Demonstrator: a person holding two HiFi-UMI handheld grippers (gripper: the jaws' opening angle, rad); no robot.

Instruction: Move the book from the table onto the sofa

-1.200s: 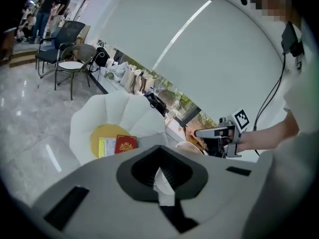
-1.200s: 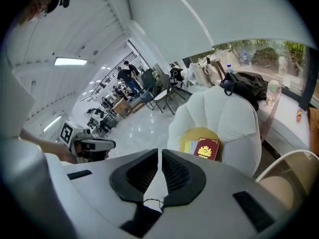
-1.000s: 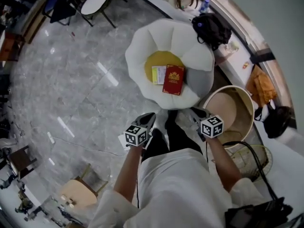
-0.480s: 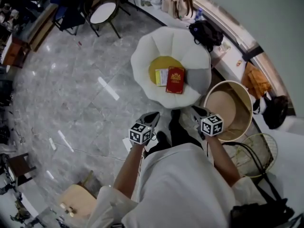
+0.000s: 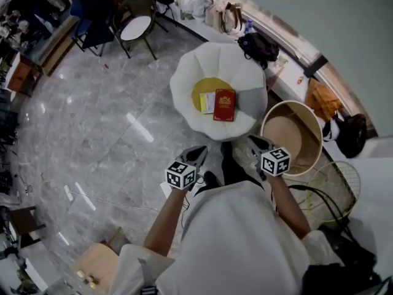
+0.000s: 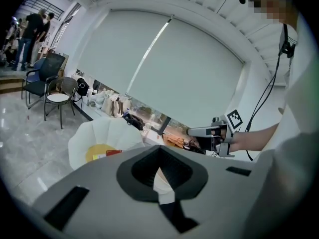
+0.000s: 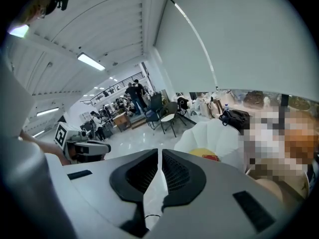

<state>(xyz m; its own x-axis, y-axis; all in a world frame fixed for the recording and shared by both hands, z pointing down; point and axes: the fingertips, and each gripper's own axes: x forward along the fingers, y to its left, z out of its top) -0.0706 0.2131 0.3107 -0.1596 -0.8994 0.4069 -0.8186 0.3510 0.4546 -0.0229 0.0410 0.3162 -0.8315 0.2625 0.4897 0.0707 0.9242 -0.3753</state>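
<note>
the grey polished marble floor (image 5: 92,121) fills most of the head view under me. on it, straight ahead of my feet, stands the white petal-shaped upholstered sofa (image 5: 190,78), a round seat with scalloped padded sides. just to its right is the round beige surface with a raised pale rim (image 5: 319,126), close to the sofa's edge. a round wire basket (image 5: 334,186) sits on the floor near that surface, on the side nearer me. beyond the sofa a black soft bag (image 5: 258,45) lies by the wall, and off to the far left stands a dark-framed chair with a white round seat (image 5: 136,26).

in the hollow of the sofa lies a round yellow cushion (image 5: 206,86). my left gripper (image 5: 199,151) and my right gripper (image 5: 253,142) are held side by side in front of my body, well short of the sofa, both pointing towards it and slightly down. the jaws of each are pressed together with nothing between them.

the red rectangular book with a gold emblem on its cover (image 5: 225,105) lies flat on the sofa seat, cover up, overlapping the right part of the yellow cushion. a small pale yellow and white booklet (image 5: 207,102) lies on the cushion, touching the book's left edge.
</note>
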